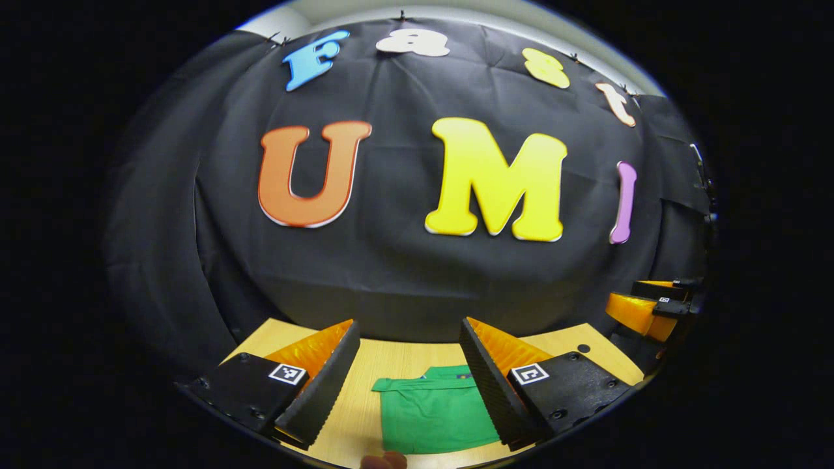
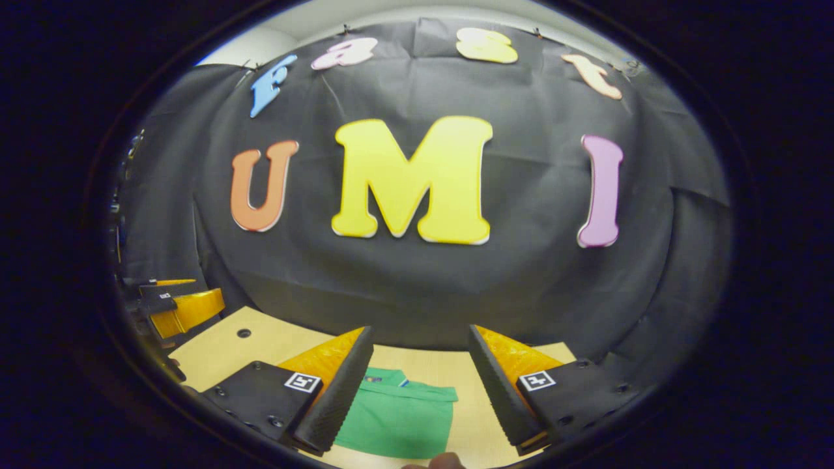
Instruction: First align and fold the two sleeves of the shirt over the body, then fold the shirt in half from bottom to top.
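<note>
A green shirt (image 1: 433,413) lies flat on the wooden table (image 1: 391,365), seen low between the fingers in the left gripper view. It lies as a compact folded shape with the collar toward the far side. In the right gripper view the same shirt (image 2: 397,420) sits below and between the fingers. My left gripper (image 1: 409,332) is open, raised above the table with nothing between its fingers. My right gripper (image 2: 420,339) is open too, also held above the shirt. At the right edge of the left gripper view the right gripper (image 1: 651,306) shows; the left gripper (image 2: 176,303) shows at the left edge of the right gripper view.
The booth's black cloth wall (image 1: 404,273) stands close behind the table's far edge. A small dark hole (image 2: 244,333) marks the tabletop at the left. A fingertip (image 1: 384,461) shows at the bottom rim of the left gripper view.
</note>
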The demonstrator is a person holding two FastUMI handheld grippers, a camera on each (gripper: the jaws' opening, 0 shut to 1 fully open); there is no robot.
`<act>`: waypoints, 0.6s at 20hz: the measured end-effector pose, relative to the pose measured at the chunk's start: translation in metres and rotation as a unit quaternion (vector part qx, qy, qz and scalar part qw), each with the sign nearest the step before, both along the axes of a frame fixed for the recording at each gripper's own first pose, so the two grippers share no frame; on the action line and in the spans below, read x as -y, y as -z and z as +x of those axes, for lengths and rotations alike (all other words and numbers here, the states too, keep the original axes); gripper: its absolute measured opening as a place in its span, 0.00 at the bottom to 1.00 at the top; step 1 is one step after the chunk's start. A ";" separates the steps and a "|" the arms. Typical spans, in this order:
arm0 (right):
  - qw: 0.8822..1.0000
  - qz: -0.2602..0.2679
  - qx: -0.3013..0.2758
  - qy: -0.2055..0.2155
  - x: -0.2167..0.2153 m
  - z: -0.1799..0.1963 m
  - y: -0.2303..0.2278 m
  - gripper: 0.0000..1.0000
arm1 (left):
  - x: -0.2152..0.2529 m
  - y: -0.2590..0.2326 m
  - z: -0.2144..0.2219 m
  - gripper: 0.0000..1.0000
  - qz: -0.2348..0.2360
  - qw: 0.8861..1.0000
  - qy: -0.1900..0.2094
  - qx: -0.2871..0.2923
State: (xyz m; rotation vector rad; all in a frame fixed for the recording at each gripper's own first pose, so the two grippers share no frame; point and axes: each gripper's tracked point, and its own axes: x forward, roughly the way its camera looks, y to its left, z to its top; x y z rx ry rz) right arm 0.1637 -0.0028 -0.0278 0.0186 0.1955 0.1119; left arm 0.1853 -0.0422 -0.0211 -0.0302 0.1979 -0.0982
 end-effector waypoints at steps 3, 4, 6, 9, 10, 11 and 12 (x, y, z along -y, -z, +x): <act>0.999 0.001 0.046 0.012 -0.005 -0.041 -0.036 0.92 | 0.016 -0.031 -0.050 1.00 -0.024 1.000 0.013 0.009; 0.998 -0.001 0.058 0.014 -0.005 -0.054 -0.046 0.92 | 0.021 -0.039 -0.061 0.98 -0.029 0.999 0.019 0.011; 0.997 -0.004 0.078 0.019 -0.006 -0.079 -0.055 0.92 | 0.024 -0.050 -0.083 0.98 -0.025 0.999 0.022 0.021; 0.997 0.011 0.079 0.021 -0.011 -0.105 -0.057 0.92 | 0.018 -0.070 -0.104 0.98 -0.017 0.999 0.011 0.043; 0.996 0.016 0.085 0.025 -0.011 -0.113 -0.062 0.92 | 0.017 -0.075 -0.110 0.98 -0.014 0.999 0.009 0.051; 0.995 0.017 0.091 0.034 -0.005 -0.118 -0.068 0.92 | 0.016 -0.079 -0.117 0.98 -0.013 0.998 0.008 0.057; 0.994 0.018 0.098 0.043 -0.002 -0.125 -0.072 0.95 | 0.015 -0.083 -0.122 0.99 -0.012 0.998 0.005 0.064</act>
